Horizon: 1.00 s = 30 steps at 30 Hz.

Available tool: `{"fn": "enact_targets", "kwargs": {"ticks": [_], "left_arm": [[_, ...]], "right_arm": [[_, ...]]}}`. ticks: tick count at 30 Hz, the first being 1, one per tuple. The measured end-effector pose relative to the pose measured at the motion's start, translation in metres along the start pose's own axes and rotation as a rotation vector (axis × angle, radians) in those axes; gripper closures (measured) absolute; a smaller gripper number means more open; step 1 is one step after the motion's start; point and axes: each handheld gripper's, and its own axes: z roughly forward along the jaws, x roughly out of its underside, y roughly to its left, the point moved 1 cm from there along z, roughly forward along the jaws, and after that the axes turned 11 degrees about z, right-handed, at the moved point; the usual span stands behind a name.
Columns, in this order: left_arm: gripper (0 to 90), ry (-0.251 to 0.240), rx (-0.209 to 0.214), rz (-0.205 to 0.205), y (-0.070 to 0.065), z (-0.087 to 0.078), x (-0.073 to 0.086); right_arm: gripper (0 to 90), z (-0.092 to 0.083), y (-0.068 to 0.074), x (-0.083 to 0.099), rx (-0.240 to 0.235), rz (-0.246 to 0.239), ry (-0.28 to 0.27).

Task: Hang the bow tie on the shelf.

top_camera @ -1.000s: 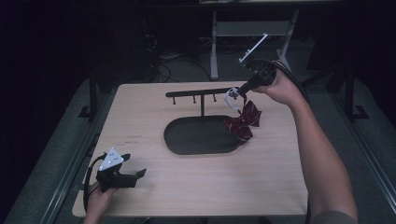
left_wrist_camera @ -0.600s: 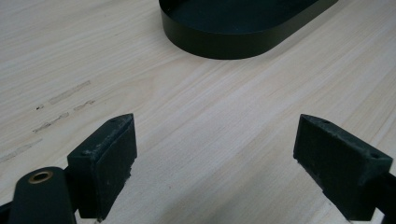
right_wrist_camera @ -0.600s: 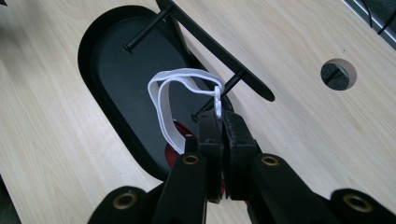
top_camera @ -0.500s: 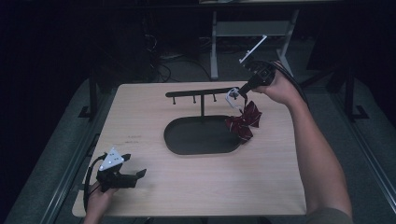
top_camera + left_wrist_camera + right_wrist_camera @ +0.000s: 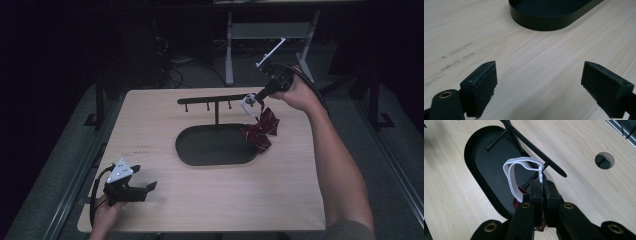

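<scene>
Right tongs (image 5: 541, 185): pinched on the white loop (image 5: 517, 171) of a dark red bow (image 5: 261, 129), held beside the black stand's (image 5: 216, 102) bar end.
Bow: hangs over the tray (image 5: 200, 152) edge.
Left tongs (image 5: 539, 92): spread wide, low over the table (image 5: 280, 190).

A dim room; a pale wood tabletop (image 5: 165, 120) stands on grey floor (image 5: 65, 150); beyond its far edge, a grey metal frame (image 5: 270, 35) and dark cables (image 5: 172, 70) in shadow.
</scene>
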Motion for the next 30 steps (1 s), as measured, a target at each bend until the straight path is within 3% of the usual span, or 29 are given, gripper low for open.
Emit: {"fn": "enact_targets", "kwargs": {"ticks": [30], "left_arm": [[13.1, -0.002, 0.002, 0.003, -0.0005, -0.0007, -0.0004]], "right_arm": [[85.0, 0.0069, 0.0003, -0.0018, 0.016, 0.008, 0.012]]}}
